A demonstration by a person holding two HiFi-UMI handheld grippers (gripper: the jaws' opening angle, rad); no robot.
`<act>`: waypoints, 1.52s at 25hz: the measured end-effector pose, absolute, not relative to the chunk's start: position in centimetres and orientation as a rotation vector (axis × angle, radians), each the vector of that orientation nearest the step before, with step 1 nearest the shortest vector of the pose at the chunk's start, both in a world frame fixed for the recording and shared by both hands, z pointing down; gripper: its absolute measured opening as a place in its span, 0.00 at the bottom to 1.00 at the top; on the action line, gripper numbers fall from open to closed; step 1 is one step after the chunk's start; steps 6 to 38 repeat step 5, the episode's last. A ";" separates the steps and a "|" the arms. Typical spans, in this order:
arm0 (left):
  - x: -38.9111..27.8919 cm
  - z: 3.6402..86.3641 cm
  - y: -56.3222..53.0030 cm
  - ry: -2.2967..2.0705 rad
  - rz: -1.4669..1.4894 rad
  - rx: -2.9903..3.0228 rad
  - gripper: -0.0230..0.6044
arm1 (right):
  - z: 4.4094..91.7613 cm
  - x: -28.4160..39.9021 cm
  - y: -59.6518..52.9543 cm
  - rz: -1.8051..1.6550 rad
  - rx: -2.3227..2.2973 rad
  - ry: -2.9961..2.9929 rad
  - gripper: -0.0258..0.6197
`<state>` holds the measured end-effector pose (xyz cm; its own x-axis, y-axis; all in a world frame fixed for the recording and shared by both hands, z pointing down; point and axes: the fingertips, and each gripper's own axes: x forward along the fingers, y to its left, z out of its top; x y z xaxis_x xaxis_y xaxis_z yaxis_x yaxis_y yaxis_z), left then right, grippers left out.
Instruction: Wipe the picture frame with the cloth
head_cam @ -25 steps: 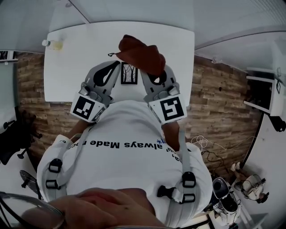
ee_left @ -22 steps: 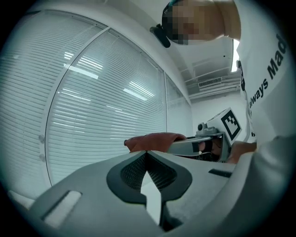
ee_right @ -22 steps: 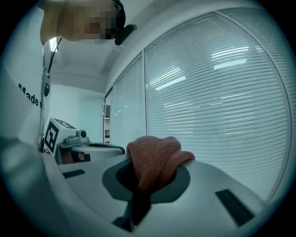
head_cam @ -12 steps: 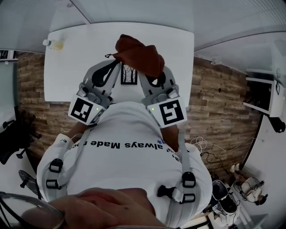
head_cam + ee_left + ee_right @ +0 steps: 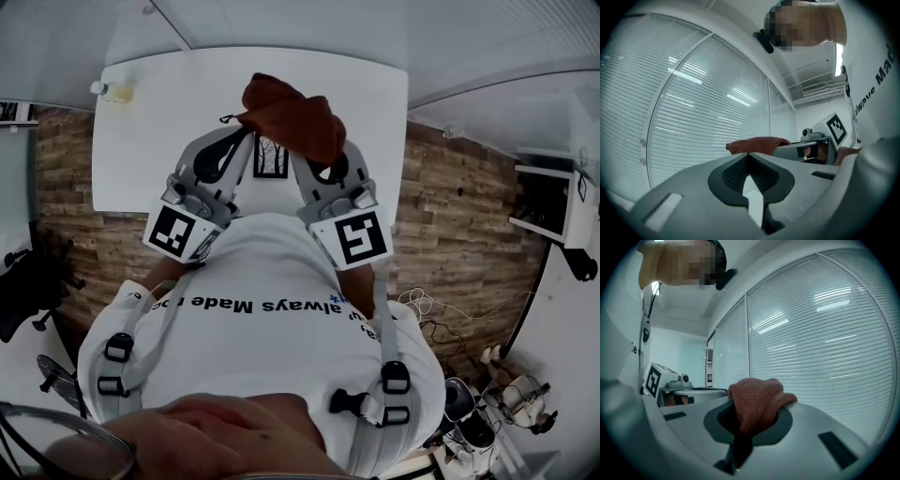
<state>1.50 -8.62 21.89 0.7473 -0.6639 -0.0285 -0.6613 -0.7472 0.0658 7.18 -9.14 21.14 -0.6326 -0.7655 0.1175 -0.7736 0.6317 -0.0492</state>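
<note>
A small black picture frame with a tree print sits on the white table, between my two grippers. The red-brown cloth hangs bunched over the frame's upper right part, and my right gripper is shut on it. In the right gripper view the cloth bulges out of the closed jaws of the right gripper. My left gripper lies just left of the frame with its jaws together; in the left gripper view the left gripper shows nothing held, with the cloth beyond.
A small pale bottle stands at the table's far left corner. Wood-pattern floor flanks the table. A white shelf unit stands at the right. Window blinds fill both gripper views.
Both grippers and the cloth have shifted slightly to the left over the frame. Neither grip has changed.
</note>
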 end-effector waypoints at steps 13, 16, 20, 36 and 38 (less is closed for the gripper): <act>1.5 21.8 -8.6 -1.098 -0.072 2.884 0.04 | 20.9 7.2 -9.2 0.141 1.305 -2.764 0.07; 1.5 21.8 -8.6 -1.098 -0.072 2.884 0.04 | 20.9 7.2 -9.2 0.141 1.305 -2.764 0.07; 1.5 21.8 -8.6 -1.098 -0.072 2.884 0.04 | 20.9 7.2 -9.2 0.141 1.305 -2.764 0.07; 1.5 21.8 -8.6 -1.098 -0.072 2.884 0.04 | 20.9 7.2 -9.2 0.141 1.305 -2.764 0.07; 1.5 21.8 -8.6 -1.098 -0.072 2.884 0.04 | 20.9 7.2 -9.2 0.141 1.305 -2.764 0.07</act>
